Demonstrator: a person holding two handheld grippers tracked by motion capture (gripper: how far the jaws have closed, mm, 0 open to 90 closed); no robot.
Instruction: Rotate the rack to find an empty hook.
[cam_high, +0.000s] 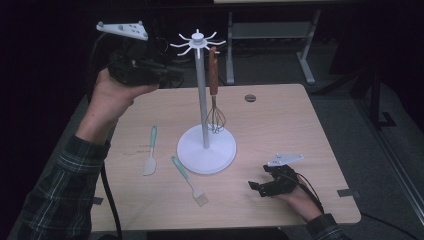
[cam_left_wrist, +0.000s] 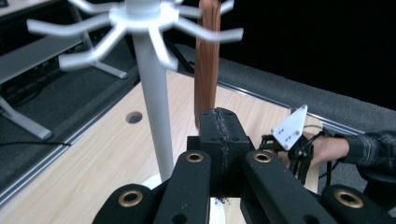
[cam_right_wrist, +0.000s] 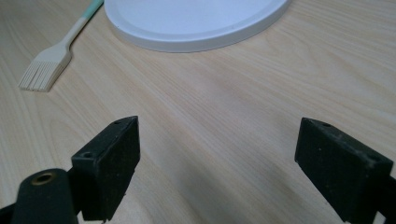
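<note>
Left gripper (cam_high: 167, 75) is hovering high at the far left, level with the top of the rack (cam_high: 198, 42); its jaws are pressed flat together with nothing between them. In the left gripper view the whisk's handle (cam_left_wrist: 208, 60) is showing just beyond the jaw tips.

Spatula (cam_high: 150, 152) is lying flat on the table (cam_high: 280, 125) at near left, well apart from either gripper. Pale blade, mint-green handle. Judged light, with a soft blade; best taken by the stiff handle at mid-length.

Brush (cam_high: 190, 181) is lying just right of the spatula, near the rack's round white base (cam_high: 206, 150), bristles pointing toward the near edge. Same green handle; judged light, bristles limp, so the handle is the place to grip.

Whisk (cam_high: 214, 95) is hanging from a prong on the rack's right side, wooden handle up, wire loops down over the base. Judged light and free to swing.

Right gripper (cam_high: 260, 186) is resting low at near right, jaws standing wide apart over bare wood, holding nothing.
</note>
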